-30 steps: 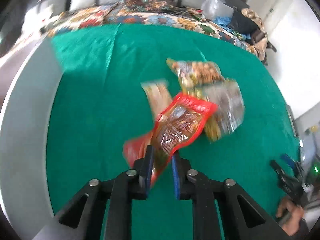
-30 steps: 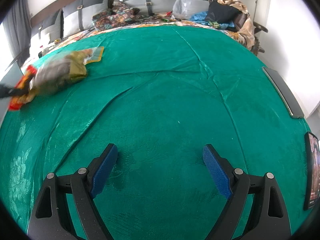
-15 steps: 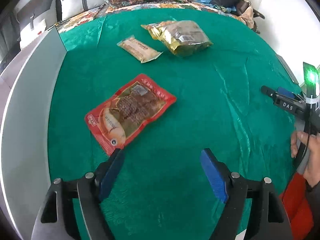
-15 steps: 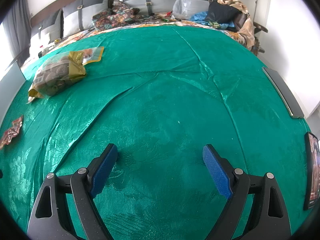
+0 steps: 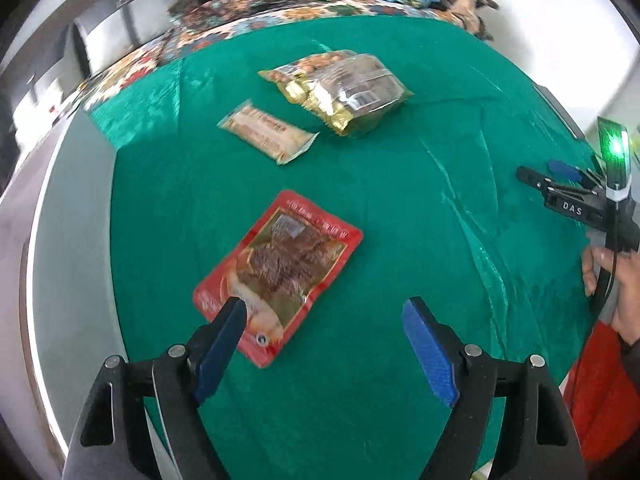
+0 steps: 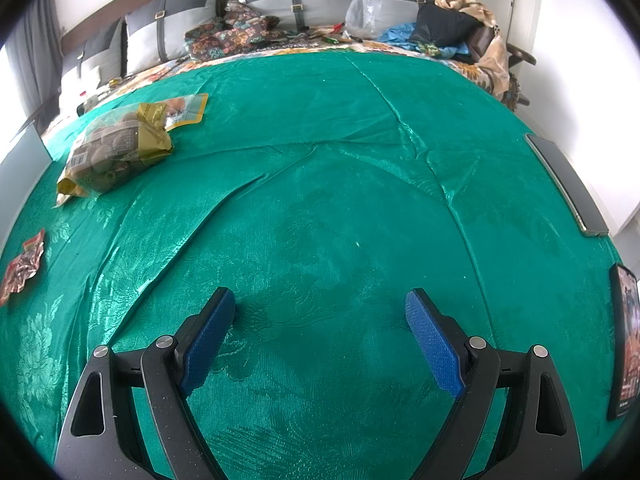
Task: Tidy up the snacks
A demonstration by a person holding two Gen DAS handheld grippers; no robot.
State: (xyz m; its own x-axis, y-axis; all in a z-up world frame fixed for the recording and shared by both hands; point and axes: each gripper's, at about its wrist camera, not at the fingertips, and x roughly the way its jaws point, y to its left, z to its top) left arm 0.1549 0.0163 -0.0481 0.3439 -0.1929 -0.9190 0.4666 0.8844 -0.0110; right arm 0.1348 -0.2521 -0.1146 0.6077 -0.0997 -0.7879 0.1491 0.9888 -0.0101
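Note:
A red snack packet lies flat on the green cloth, free of my left gripper, which hangs open just above its near corner. Farther back lie a beige bar packet and a gold-and-clear bag resting on an orange nut packet. My right gripper stands open over bare cloth, with nothing between its fingers. From its view the gold bag, the orange packet and the red packet sit far left.
A grey board borders the cloth on the left. Two phones lie along the right edge. Pillows, patterned fabric and bags crowd the back. A person's hand holds the right gripper.
My left gripper opened and let go of the red packet, which now lies on the cloth nearer than the other snacks. The left gripper then shifted and rolled. The right gripper stayed still.

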